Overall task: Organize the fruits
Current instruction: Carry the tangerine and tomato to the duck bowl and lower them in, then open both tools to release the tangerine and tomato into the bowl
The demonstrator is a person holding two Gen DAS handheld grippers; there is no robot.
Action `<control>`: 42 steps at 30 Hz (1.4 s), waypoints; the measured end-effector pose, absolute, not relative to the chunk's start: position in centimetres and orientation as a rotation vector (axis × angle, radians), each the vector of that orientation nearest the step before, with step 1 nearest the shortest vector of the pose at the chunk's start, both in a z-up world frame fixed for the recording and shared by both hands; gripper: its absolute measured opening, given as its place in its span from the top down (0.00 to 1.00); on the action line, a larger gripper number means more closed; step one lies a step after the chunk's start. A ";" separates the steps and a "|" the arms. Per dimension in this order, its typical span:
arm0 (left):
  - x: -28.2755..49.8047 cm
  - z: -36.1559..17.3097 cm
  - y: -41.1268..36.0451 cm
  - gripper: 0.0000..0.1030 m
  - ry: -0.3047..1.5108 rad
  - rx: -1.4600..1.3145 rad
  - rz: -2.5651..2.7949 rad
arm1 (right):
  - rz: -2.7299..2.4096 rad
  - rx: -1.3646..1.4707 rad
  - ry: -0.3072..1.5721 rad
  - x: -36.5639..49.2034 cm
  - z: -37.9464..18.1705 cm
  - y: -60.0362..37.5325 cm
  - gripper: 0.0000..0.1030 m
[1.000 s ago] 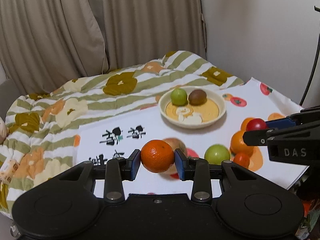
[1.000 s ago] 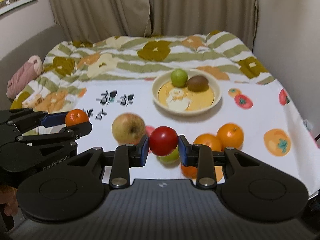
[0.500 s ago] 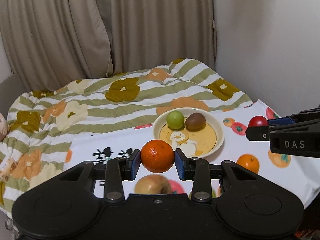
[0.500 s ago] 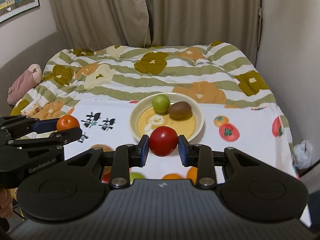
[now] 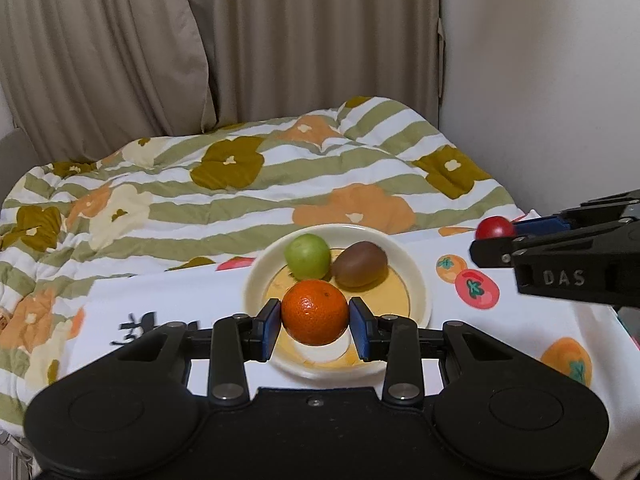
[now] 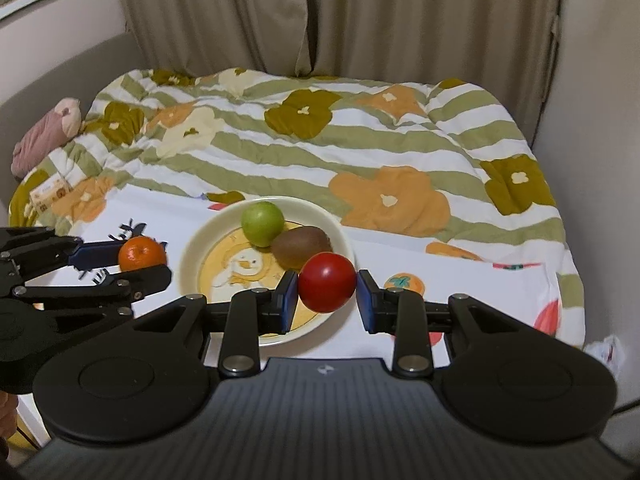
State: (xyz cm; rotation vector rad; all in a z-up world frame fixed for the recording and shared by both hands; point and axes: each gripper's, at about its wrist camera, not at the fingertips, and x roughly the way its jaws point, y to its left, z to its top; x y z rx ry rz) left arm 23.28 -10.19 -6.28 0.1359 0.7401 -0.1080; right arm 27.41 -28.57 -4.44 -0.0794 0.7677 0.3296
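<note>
- Currently both grippers carry fruit above the bowl [image 5: 420, 280], which sits on a white fruit-print cloth [image 5: 180, 300] near the cloth's far edge, on a bed with a striped floral quilt [image 5: 280, 184].
- Left gripper [image 5: 315, 322]: jaws clamped on a mandarin [image 5: 315, 312], blue pads pressing its left and right sides. Fruit sits centred between the pads, over the bowl's near half.
- Right gripper [image 6: 327, 296]: jaws clamped on a red fruit [image 6: 327, 287], probably a tomato or small apple; it hangs over the bowl's right rim.
- Bowl already holds a green fruit [image 6: 263, 223] and a kiwi [image 6: 302, 246], touching each other at the far side. Near and left parts of the bowl floor look free.
- Step in hand, as judged: set both fruits into the bowl.
- Advice: lower one gripper at a time, since both crowd one bowl. Aim the mandarin at the free near-left floor; bring the red fruit inward off the rim first.
- Release low; round fruit rolls.
</note>
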 end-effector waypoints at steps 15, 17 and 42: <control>30.0 -12.1 -14.0 0.61 0.868 0.182 -0.126 | 0.390 -0.079 0.856 34.1 -9.5 -29.4 0.55; 30.5 -12.8 -14.4 0.61 0.888 0.192 -0.136 | 0.395 -0.083 0.863 34.4 -9.8 -29.4 0.55; 28.3 -11.4 -11.7 0.11 0.894 0.140 -0.088 | 0.523 -0.080 0.906 36.8 -12.0 -27.1 0.55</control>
